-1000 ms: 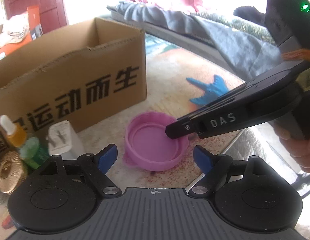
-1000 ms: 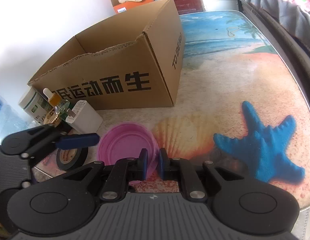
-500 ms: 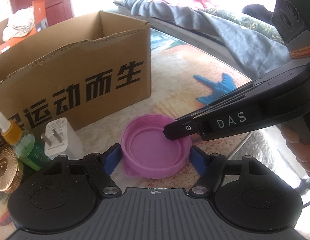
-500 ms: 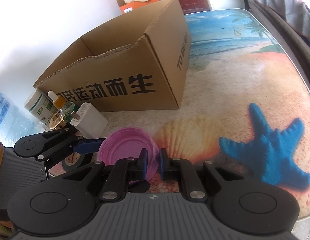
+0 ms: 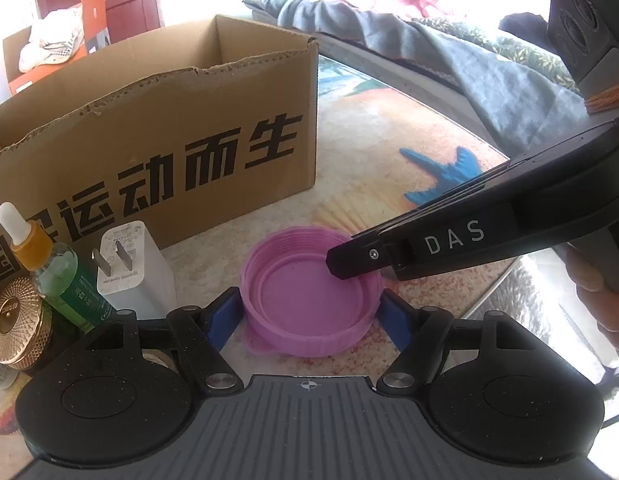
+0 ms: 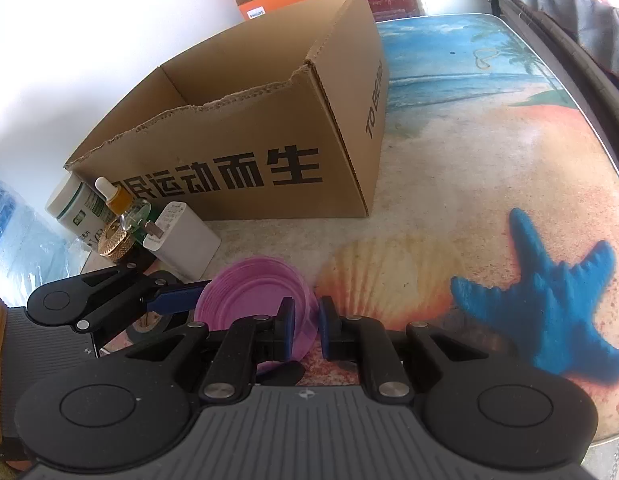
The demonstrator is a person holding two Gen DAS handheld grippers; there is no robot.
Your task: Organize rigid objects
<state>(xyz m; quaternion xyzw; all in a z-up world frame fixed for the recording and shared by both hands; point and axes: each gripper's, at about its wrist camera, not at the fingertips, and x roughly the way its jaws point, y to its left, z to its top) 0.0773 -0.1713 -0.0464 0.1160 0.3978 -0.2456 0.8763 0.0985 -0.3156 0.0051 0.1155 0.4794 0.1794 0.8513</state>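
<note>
A pink round lid (image 5: 305, 296) lies open side up on the beach-print table (image 5: 349, 184), in front of the cardboard box (image 5: 149, 152). My left gripper (image 5: 309, 312) has its blue pads against the lid's left and right sides. From the right, my right gripper (image 5: 349, 260) reaches in, its tip over the lid's far right rim. In the right wrist view the right gripper (image 6: 307, 332) is shut on the lid (image 6: 253, 292) at its rim. The left gripper's blue finger (image 6: 173, 300) touches the lid's far side.
A white plug charger (image 5: 129, 268), a dropper bottle (image 5: 49, 264) and a gold-capped jar (image 5: 13, 320) stand left of the lid. A white tub (image 6: 77, 208) and a black tape roll (image 6: 149, 326) are nearby. The table edge (image 5: 509, 300) runs close on the right, with a bed beyond it.
My left gripper's jaws have narrowed from a wide gap until both pads meet the lid's sides. The right gripper has kept its hold on the rim.
</note>
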